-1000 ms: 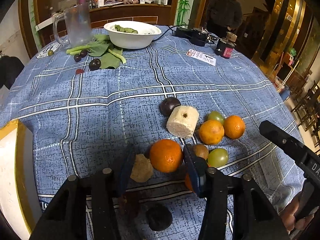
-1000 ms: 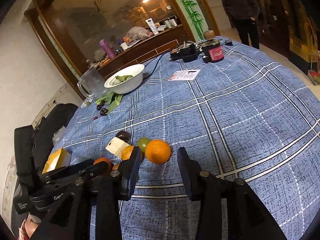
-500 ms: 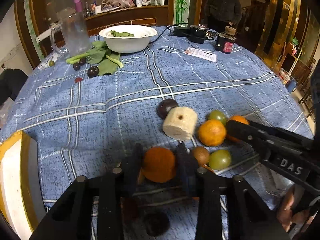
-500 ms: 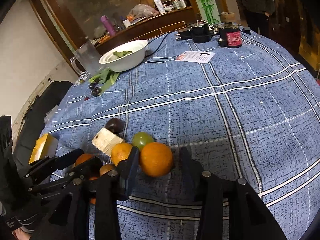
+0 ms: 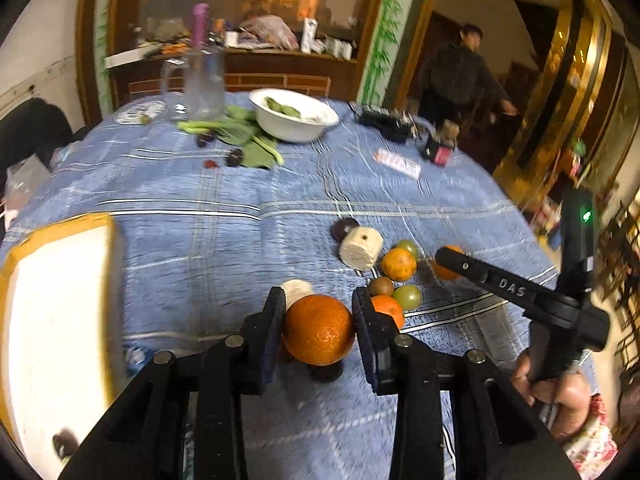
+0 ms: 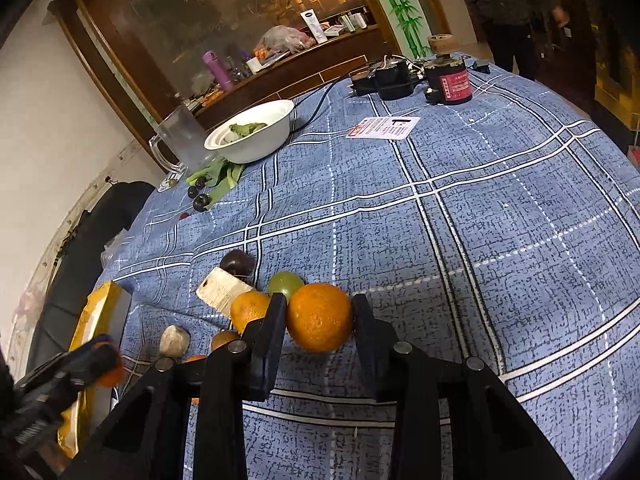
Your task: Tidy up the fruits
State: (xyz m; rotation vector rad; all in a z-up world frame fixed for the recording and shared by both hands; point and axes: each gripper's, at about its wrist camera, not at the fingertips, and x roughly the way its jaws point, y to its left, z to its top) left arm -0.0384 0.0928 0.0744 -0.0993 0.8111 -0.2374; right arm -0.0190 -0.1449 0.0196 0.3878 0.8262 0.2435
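Note:
My left gripper (image 5: 319,320) is shut on an orange (image 5: 319,330) and holds it lifted above the blue checked tablecloth. My right gripper (image 6: 320,320) is shut on another orange (image 6: 319,317), low over the cloth. On the cloth lie more oranges (image 5: 398,264), green fruits (image 5: 407,296), a kiwi (image 5: 380,286), a dark round fruit (image 5: 345,227) and a pale cut cylinder (image 5: 360,249). A white tray with a yellow rim (image 5: 48,292) sits at the left, also in the right wrist view (image 6: 96,312).
A white bowl of greens (image 5: 294,118), leafy vegetables (image 5: 240,136), dark plums and a glass jug (image 5: 200,84) stand at the far side. A black appliance and a red jar (image 6: 448,80) are far right. A person (image 5: 460,76) stands beyond the table.
My left gripper has closed on its orange, lifted it and swung left toward the tray. My right gripper has closed on its orange beside the fruit pile.

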